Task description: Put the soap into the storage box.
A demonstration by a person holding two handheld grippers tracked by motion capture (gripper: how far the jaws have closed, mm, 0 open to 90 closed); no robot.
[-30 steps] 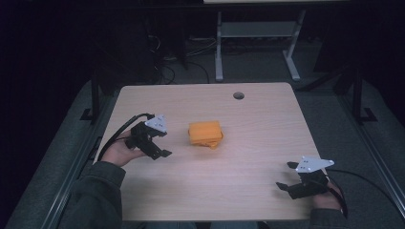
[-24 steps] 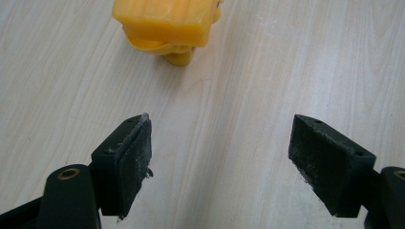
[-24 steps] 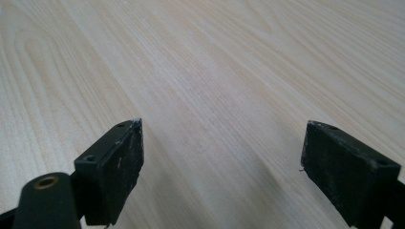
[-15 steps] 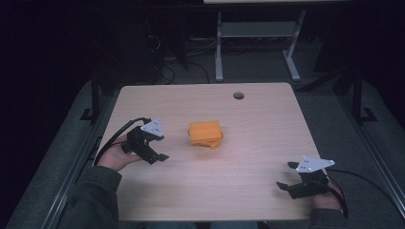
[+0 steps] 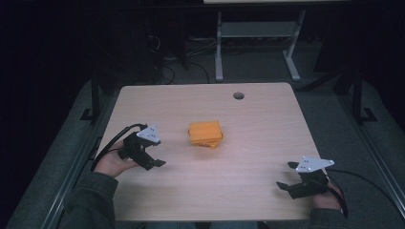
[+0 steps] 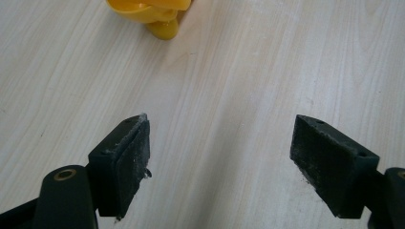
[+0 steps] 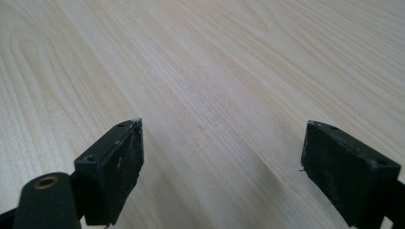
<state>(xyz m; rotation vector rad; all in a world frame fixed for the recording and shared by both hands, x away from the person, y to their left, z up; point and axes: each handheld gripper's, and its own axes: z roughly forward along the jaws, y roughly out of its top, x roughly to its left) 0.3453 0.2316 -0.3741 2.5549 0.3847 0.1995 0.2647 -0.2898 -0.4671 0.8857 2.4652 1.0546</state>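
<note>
I see the folded orange-yellow cloth (image 5: 205,134) lying just above the centre of the high view on the pale wood-grain desk (image 5: 258,119), untouched, with my left gripper (image 5: 154,159) at the frame's lower left, near it but apart. In the left gripper view the cloth (image 6: 150,14) sits at the top edge, left of centre, well ahead of the fingers (image 6: 124,162), which stand wide apart over bare desk. My right gripper (image 5: 290,177) rests at the lower right of the high view, well apart from the cloth, its fingers (image 7: 112,167) also spread wide with nothing between them.

We find no text, label, brand, number or sign that can be read: none on the orange thing (image 5: 205,134), none on the bench (image 5: 248,119), none on either gripper.
</note>
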